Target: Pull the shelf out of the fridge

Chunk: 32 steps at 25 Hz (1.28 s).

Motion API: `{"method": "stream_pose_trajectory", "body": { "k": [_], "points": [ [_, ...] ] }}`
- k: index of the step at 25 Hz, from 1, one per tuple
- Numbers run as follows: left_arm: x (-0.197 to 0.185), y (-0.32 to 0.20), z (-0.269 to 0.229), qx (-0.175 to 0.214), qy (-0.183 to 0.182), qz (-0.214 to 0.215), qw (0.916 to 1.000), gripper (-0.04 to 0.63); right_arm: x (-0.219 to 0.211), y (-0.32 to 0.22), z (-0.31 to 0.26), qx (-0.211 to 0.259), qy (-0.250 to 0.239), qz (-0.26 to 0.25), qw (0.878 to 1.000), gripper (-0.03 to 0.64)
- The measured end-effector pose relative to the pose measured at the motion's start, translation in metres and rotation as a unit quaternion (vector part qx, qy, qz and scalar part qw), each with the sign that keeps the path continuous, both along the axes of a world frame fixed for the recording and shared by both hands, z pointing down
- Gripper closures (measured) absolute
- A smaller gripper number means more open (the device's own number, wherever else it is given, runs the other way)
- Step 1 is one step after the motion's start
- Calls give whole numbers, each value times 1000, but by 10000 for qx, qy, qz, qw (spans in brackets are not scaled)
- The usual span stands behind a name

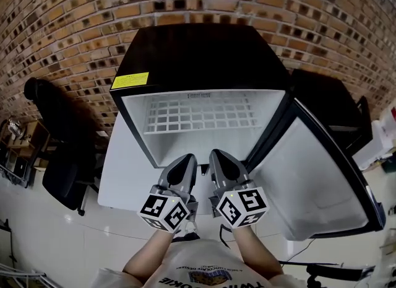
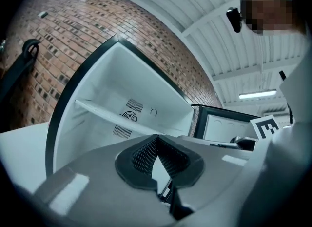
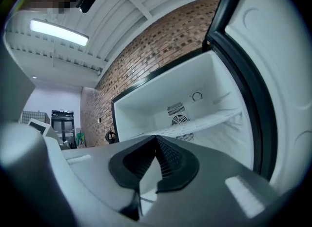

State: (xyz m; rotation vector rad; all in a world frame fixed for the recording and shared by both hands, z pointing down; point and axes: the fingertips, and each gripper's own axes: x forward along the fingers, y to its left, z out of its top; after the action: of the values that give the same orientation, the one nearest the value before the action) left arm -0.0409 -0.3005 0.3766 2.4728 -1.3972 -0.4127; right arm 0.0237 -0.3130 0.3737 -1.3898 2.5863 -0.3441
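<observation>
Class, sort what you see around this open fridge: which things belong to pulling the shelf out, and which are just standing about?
Belongs to the job:
fridge
open door
wire shelf
left gripper, shut and empty
right gripper, shut and empty

Just standing about:
black chair
brick wall
ceiling light

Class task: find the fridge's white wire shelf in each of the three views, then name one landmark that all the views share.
Head view: the shelf is a white grid at upper centre.
Left gripper view: shelf is a thin white edge, left of centre.
Right gripper view: shelf slants across right of centre.
Shared landmark: the open fridge door, always to the shelf's right.
</observation>
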Motion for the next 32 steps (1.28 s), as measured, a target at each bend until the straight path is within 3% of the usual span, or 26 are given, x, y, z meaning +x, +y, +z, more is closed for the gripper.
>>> {"method": "stream_pose_trajectory", "body": {
  "k": [4,8,12,17,19,25,28,32],
  "points": [
    [-7,-20,6,-407,913,229,9947,590,3,-19,9,-387,-441,49,9983,612],
    [-19,-38,13,-743,1991,370,9765,509,4,-35,14,-814,-1201,5,9894,602],
    [-34,-53,13,-675,2651,264,9615,454,9,-50,17,-1180,-2025,-3,9722,533],
    [-46,-71,17,-914,3538,188,9306,385,6,-65,12,-1436,-3065,-233,9407,453],
    [-48,-78,18,-1009,3754,147,9213,373,10,-71,11,-1452,-3289,-149,9330,439],
    [-58,-97,15,-1017,4008,-49,9105,362,25,-91,17,-1667,-3698,190,9139,402],
    [-66,-106,16,-1039,4151,-236,9035,362,33,-105,22,-1794,-3971,480,8988,402],
    [-75,-119,23,-1108,4386,-493,8905,362,30,-125,21,-1841,-4381,447,8787,402]
  ]
}}
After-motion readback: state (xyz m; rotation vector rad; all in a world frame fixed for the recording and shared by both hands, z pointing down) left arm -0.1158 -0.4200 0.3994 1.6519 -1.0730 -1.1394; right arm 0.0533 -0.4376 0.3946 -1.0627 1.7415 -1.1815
